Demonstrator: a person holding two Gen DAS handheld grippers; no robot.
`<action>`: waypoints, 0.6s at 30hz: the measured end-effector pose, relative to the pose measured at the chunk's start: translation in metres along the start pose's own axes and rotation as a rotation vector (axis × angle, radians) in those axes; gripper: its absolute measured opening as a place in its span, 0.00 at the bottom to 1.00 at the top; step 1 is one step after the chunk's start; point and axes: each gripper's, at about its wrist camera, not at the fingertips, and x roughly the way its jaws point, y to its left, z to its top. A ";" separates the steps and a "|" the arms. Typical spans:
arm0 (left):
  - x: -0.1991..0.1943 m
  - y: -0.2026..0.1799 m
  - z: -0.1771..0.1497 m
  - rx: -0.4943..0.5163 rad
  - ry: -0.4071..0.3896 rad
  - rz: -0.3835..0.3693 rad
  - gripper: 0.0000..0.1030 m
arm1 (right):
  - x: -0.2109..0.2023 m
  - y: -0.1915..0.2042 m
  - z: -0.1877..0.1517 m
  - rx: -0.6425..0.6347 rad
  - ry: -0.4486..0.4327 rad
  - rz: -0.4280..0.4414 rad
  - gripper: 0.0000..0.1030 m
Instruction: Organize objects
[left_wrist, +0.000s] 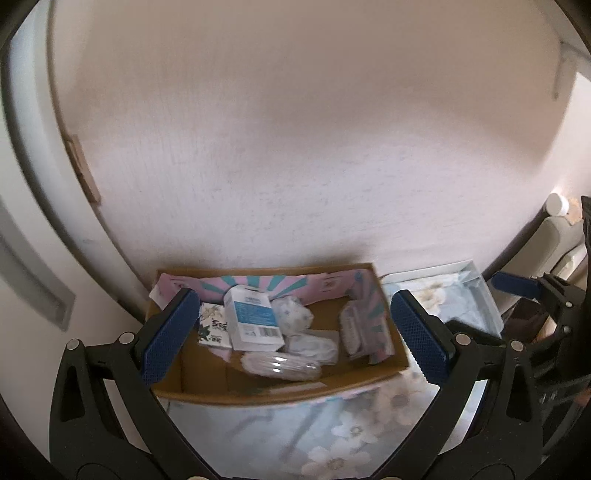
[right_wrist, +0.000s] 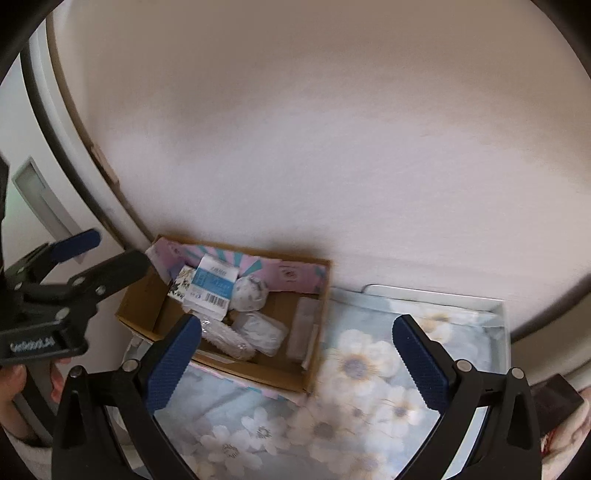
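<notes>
Cardboard box (left_wrist: 280, 387) sits at lower centre of the left wrist view, against a pale wall (left_wrist: 295, 147), on a floral-print surface (left_wrist: 332, 435). Inside lie a white-and-blue carton (left_wrist: 251, 317), a clear wrapped roll (left_wrist: 280, 363) and white packets (left_wrist: 295, 314). The left gripper (left_wrist: 295, 332) and right gripper (right_wrist: 297, 363) both hang above with jaws spread, holding nothing
</notes>
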 end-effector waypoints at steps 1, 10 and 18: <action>-0.008 -0.004 -0.001 0.003 -0.010 0.000 1.00 | -0.010 -0.004 -0.002 0.012 -0.013 -0.016 1.00; -0.060 -0.026 -0.034 0.005 -0.076 0.048 1.00 | -0.062 -0.030 -0.035 0.088 -0.065 -0.113 1.00; -0.072 -0.032 -0.068 -0.025 -0.093 0.029 1.00 | -0.069 -0.036 -0.063 0.098 -0.069 -0.134 1.00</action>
